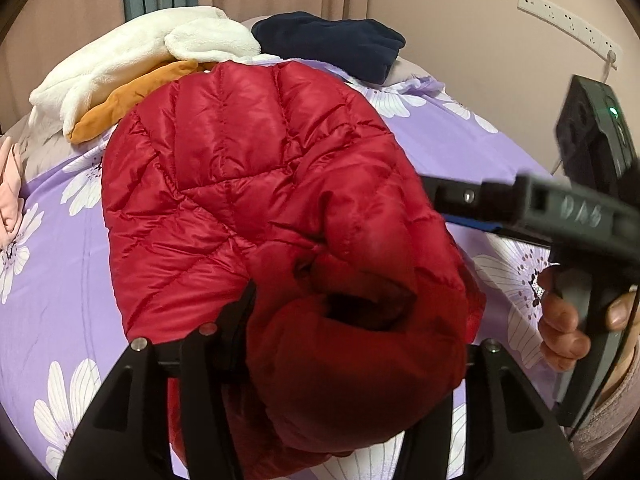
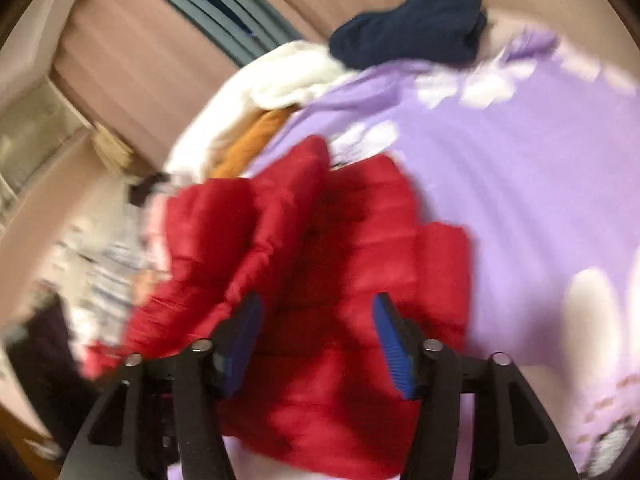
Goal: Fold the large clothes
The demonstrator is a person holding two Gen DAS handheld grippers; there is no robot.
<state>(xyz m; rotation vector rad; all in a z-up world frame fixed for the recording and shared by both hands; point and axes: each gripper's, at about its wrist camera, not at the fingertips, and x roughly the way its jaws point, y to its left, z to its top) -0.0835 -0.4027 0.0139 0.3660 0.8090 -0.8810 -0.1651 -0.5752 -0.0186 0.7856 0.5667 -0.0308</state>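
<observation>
A red quilted jacket point(image 1: 240, 168) lies partly folded on a purple flowered bed sheet point(image 1: 460, 148). A thick rolled fold of the jacket fills the space between my left gripper's point(image 1: 356, 308) jaws. Its left finger point(image 1: 244, 316) presses the fabric and its right finger is covered by it. In the blurred right wrist view, my right gripper point(image 2: 318, 304) hovers open over the red jacket point(image 2: 352, 240), blue pads point(image 2: 390, 344) apart with nothing pinched. In the left wrist view the right-hand tool point(image 1: 560, 208) reaches in from the right, held by a hand point(image 1: 560, 328).
At the far side of the bed lie a white fleece garment point(image 1: 140, 56), an orange garment point(image 1: 120, 108) and a folded navy garment point(image 1: 332, 44). A pink cloth point(image 1: 10, 192) lies at the left edge. A power strip point(image 1: 568, 20) is on the wall.
</observation>
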